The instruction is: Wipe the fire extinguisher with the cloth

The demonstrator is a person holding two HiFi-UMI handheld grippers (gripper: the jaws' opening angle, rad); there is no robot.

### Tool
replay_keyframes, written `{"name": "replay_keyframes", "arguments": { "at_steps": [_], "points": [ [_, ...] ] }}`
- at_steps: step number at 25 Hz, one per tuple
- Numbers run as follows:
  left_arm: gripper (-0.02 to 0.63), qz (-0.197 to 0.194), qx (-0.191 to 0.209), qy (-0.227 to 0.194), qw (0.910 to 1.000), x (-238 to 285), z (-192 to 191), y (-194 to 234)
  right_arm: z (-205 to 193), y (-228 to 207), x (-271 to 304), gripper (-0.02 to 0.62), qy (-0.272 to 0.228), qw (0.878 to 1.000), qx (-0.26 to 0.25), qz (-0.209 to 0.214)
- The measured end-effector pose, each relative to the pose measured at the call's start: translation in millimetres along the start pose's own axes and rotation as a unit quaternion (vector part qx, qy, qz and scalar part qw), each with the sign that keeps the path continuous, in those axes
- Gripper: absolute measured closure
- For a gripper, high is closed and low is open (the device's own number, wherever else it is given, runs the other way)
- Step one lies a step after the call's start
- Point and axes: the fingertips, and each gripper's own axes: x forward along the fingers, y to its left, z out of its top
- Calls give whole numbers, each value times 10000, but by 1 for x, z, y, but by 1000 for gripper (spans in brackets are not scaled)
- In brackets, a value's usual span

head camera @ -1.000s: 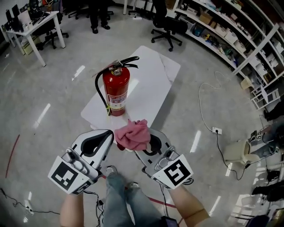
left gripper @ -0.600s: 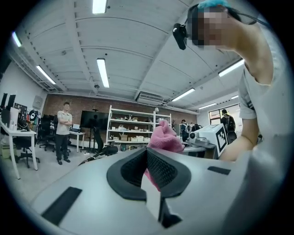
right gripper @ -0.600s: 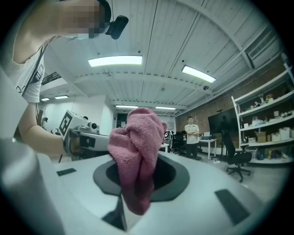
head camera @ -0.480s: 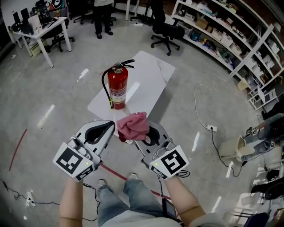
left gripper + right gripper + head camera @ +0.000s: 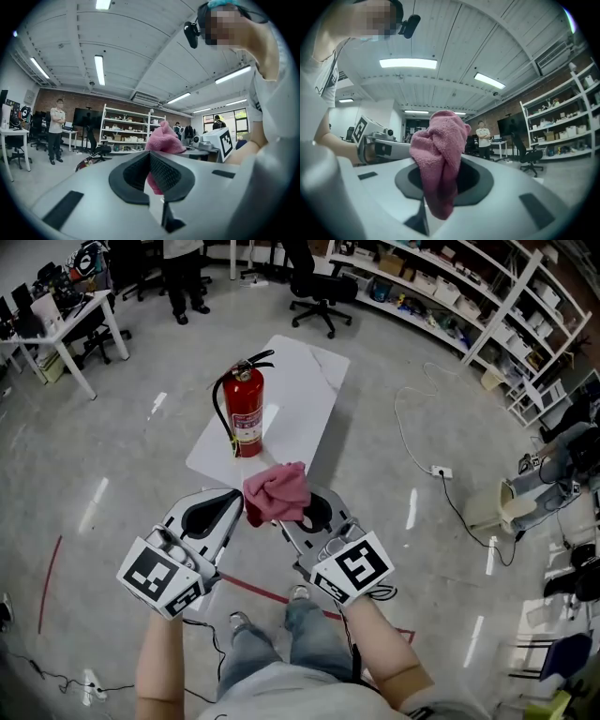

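Observation:
A red fire extinguisher point(image 5: 246, 414) with a black hose stands upright on a low white table point(image 5: 300, 395), well ahead of both grippers. A bunched pink cloth point(image 5: 277, 493) sits between the two gripper tips, held above the floor. My right gripper point(image 5: 302, 510) is shut on the pink cloth point(image 5: 438, 173), which bulges up out of its jaws. My left gripper point(image 5: 236, 502) touches the cloth's left edge. In the left gripper view the pink cloth point(image 5: 162, 140) shows between its closed pads point(image 5: 165, 172). Both grippers point upward.
People stand at the far end of the room point(image 5: 183, 277) by desks point(image 5: 66, 329) and office chairs point(image 5: 314, 292). Shelving point(image 5: 469, 296) lines the right wall. A white cable and power strip point(image 5: 439, 472) lie on the floor at right. Red tape point(image 5: 258, 589) marks the floor near my feet.
The extinguisher and table have drawn farther away and look smaller, as the person has backed off. Both grippers stay together with the pink cloth between them.

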Motion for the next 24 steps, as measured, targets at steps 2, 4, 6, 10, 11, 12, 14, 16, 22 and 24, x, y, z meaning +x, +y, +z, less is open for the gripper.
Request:
{"name": "replay_keyframes", "arguments": {
  "at_steps": [2, 4, 6, 10, 11, 12, 14, 16, 22, 24],
  "points": [
    [597, -68, 16, -12, 10000, -8, 4, 2, 2, 8, 1, 495, -44, 10000, -7, -83],
    [597, -122, 13, -52, 9999, -17, 5, 3, 3, 16, 2, 495, -71, 9999, -8, -157],
    [597, -210, -38, -124, 9997, -29, 2, 2, 0, 30, 2, 495, -121, 9997, -7, -222],
    [597, -341, 49, -177, 9992, -50, -3, -3, -2, 55, 3, 495, -214, 9993, -32, -321],
    [597, -369, 50, -172, 9992, -54, -1, -4, 1, 60, 3, 495, -230, 9992, -16, -329],
    [597, -404, 20, -179, 9990, -57, 1, -5, 4, 64, 3, 495, -245, 9992, 9, -329],
    [597, -468, -67, -229, 9986, -63, 7, -7, 8, 71, 3, 495, -270, 9991, 64, -310],
    [597, -493, -85, -259, 9984, -67, 13, -8, 13, 77, 3, 495, -280, 9991, 82, -312],
    [597, -489, -52, -248, 9985, -72, 21, -9, 22, 80, 2, 495, -291, 9988, 92, -391],
    [597, -487, -34, -237, 9985, -74, 23, -10, 24, 83, 2, 495, -276, 9988, 89, -405]
  ]
}}
